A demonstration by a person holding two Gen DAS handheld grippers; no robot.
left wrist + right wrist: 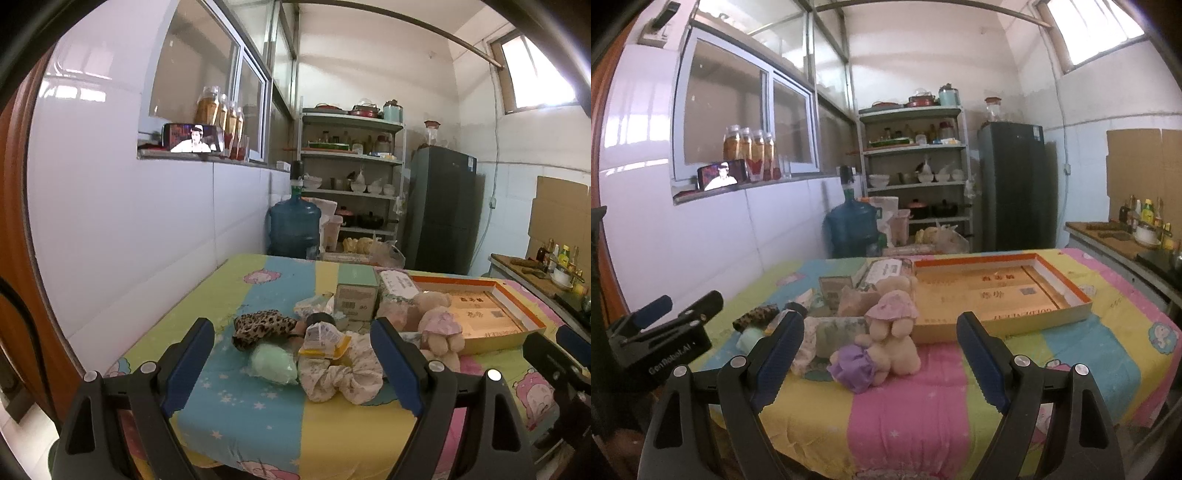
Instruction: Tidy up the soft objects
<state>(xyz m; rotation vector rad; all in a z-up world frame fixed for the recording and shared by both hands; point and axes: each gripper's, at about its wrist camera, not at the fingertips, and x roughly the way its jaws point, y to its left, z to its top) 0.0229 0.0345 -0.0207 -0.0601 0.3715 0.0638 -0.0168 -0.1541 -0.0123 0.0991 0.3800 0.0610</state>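
Observation:
A pile of soft things lies on the striped quilt. In the left wrist view I see a leopard-print scrunchie (260, 326), a pale green puff (275, 363), a floral scrunchie with a card tag (343, 373) and a teddy bear in a lilac hat (439, 325). My left gripper (295, 360) is open and empty, just short of the green puff and floral scrunchie. In the right wrist view the bear (892, 332) sits with a purple scrunchie (855, 365) at its feet. My right gripper (881, 356) is open and empty, in front of the bear.
An open orange-rimmed cardboard box lid (1067, 291) lies flat behind the bear on the right. Small cartons (356, 295) stand behind the pile. A blue water jug (293, 227), shelves (916, 166) and a fridge (1015, 184) stand beyond the table. A white tiled wall runs along the left.

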